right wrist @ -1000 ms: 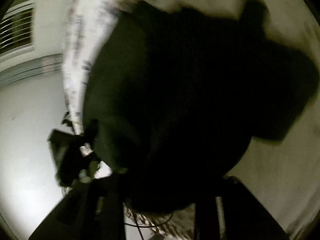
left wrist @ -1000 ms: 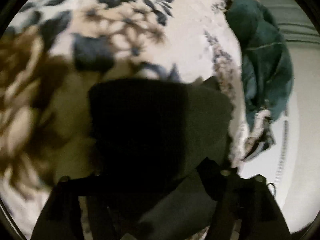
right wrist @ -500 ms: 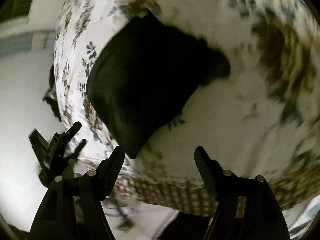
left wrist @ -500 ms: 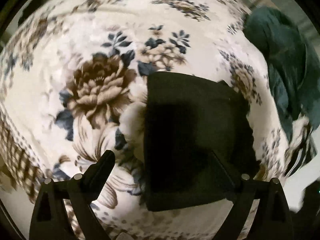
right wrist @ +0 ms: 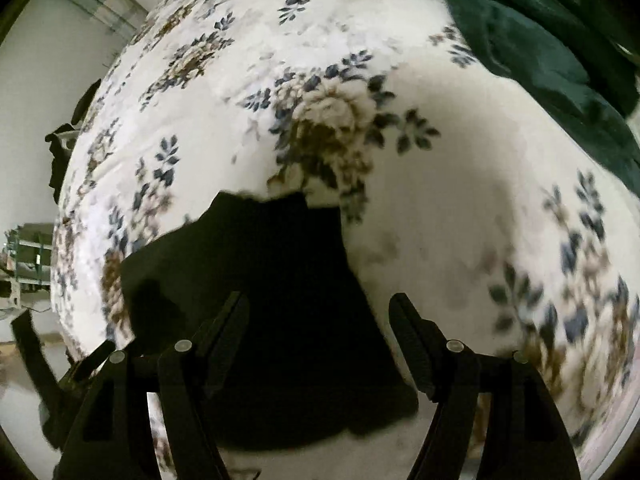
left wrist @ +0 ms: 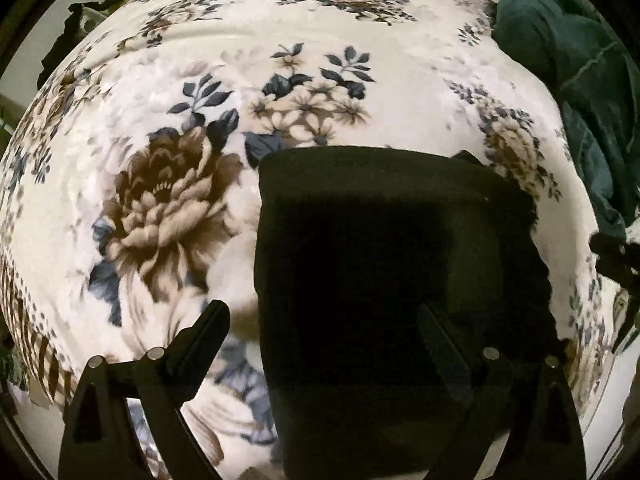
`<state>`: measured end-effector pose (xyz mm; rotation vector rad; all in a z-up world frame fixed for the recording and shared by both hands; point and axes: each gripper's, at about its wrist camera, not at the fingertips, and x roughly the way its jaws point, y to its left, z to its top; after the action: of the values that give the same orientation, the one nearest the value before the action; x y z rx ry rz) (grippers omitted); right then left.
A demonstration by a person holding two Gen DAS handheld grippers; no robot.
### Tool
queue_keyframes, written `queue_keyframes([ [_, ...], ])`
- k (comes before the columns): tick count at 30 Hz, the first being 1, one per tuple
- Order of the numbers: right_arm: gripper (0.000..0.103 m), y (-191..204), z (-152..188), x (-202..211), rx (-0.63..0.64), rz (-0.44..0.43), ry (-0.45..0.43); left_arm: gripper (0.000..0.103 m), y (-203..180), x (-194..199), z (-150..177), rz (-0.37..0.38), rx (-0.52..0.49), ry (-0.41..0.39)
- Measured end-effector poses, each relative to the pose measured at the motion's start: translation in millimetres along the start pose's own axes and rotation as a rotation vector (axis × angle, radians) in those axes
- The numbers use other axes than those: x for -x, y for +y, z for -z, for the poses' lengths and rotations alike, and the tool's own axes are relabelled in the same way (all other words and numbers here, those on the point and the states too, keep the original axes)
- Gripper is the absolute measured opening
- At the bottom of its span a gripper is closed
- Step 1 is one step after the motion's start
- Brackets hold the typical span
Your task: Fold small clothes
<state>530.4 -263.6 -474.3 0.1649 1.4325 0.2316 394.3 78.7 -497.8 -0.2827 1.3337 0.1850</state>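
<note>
Black folded garment (left wrist: 392, 280) flat on floral blanket (left wrist: 168, 128), long axis running away from both claws. Left gripper (left wrist: 320, 320) spread wide, straddling the garment's left edge; right gripper (right wrist: 320, 312) likewise apart, above its near right part. Green cloth (right wrist: 540, 20) well beyond.

The folded garment (left wrist: 392, 280) is plain black. The blanket (left wrist: 360, 80) under it is cream-white, printed with brown and beige peonies and slate-blue leaves. At the far right lies a dark teal cloth (left wrist: 568, 60). The fingers (left wrist: 200, 340) are black.
</note>
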Motion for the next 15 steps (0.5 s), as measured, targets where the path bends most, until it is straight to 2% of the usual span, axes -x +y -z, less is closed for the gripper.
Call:
queue_keyframes([
  [5, 0.074, 6.2, -25.0, -53.4, 0.001, 0.018, 0.033, 0.095, 10.8, -11.0, -11.2, -0.015, 0.037, 0.002],
  [9, 0.074, 15.1, -36.3, -85.5, 0.051, 0.014, 0.068, 0.095, 30.7, -22.7, -28.5, 0.022, 0.098, -0.005],
  [10, 0.067, 18.0, -37.0, -88.3, 0.072, 0.016, 0.063, 0.095, 36.9, -26.3, -33.3, 0.046, 0.124, -0.009],
  [11, 0.044, 22.4, -37.6, -91.3, 0.101, 0.013, 0.056, 0.095, 41.7, -29.4, -37.8, 0.067, 0.142, -0.015],
  [12, 0.026, 27.3, -37.7, -92.9, 0.132, 0.018, 0.05, 0.095, 46.0, -35.1, -44.5, 0.1, 0.158, -0.015],
  [13, 0.001, 30.8, -36.9, -91.6, 0.149, 0.033, 0.037, 0.095, 48.8, -40.6, -49.9, 0.129, 0.168, -0.007],
  [14, 0.001, 33.7, -36.1, -86.1, 0.163, 0.045, -0.001, 0.094, 51.4, -45.4, -54.8, 0.162, 0.178, -0.004],
  [15, 0.001, 35.6, -35.3, -79.1, 0.169, 0.048, -0.034, 0.072, 55.8, -49.5, -59.7, 0.209, 0.203, -0.011],
])
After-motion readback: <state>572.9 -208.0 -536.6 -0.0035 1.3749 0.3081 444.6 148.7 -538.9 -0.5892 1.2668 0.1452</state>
